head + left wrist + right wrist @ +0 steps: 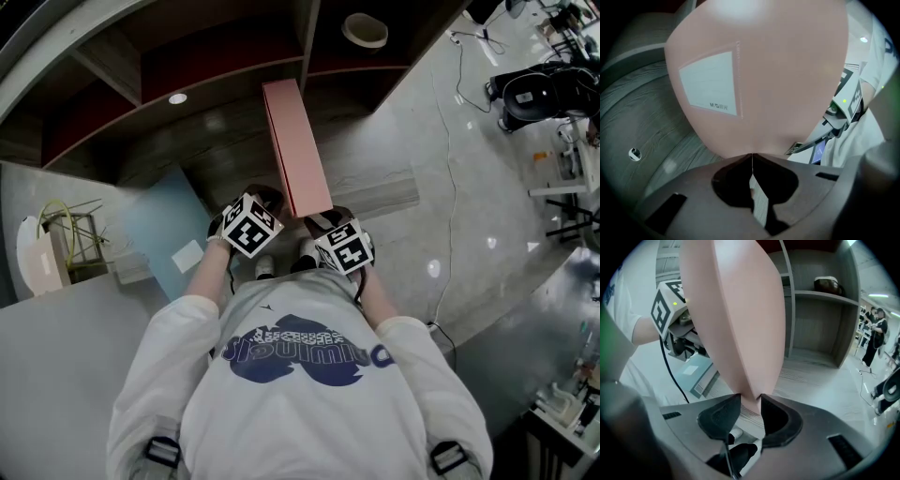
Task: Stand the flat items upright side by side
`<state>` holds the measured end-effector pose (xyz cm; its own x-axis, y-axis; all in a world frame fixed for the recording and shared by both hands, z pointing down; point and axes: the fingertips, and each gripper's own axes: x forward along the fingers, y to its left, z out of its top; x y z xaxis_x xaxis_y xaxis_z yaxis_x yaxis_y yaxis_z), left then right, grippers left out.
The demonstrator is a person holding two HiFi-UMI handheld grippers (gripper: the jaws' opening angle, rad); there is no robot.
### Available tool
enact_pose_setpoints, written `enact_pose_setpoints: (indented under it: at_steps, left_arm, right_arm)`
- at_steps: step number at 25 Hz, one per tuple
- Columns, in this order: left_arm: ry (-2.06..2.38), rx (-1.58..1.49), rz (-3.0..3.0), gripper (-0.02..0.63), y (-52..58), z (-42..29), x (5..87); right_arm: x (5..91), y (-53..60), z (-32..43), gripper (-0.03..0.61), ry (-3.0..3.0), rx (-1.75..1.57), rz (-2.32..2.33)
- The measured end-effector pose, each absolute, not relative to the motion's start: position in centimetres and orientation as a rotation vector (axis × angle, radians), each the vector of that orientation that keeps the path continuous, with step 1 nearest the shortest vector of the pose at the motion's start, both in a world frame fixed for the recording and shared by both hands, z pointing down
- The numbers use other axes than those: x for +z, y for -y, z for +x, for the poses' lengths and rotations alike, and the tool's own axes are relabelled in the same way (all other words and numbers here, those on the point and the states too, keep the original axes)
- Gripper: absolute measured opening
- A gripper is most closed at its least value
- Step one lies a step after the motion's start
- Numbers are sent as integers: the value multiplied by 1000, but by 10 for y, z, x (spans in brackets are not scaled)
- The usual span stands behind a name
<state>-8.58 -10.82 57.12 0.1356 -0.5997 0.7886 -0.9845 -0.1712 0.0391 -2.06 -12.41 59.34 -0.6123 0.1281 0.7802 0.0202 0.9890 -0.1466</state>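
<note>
pink box (pixel 296 145) is pinched between right gripper (pixel 750 398) jaws, left gripper (pixel 751 156) jaws closed against its edge.

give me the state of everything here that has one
pink box: upright on edge, held at its near end
blue box: lying flat on the shelf, untouched
left gripper: jaws shut at the pink box's lower edge
right gripper: closed on the pink box's corner
tape roll: lying flat in a shelf compartment
</note>
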Motion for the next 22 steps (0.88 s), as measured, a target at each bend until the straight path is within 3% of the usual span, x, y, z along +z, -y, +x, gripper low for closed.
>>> enact_pose_setpoints:
  at_steps: [6, 22]
  left_arm:
    - [1507, 857, 1858, 11, 106, -79, 568]
    - [1567, 821, 1809, 11, 136, -108, 572]
  right_arm:
    - [596, 124, -27, 128, 2218, 337, -46]
    - [597, 153, -52, 123, 2227, 433, 99]
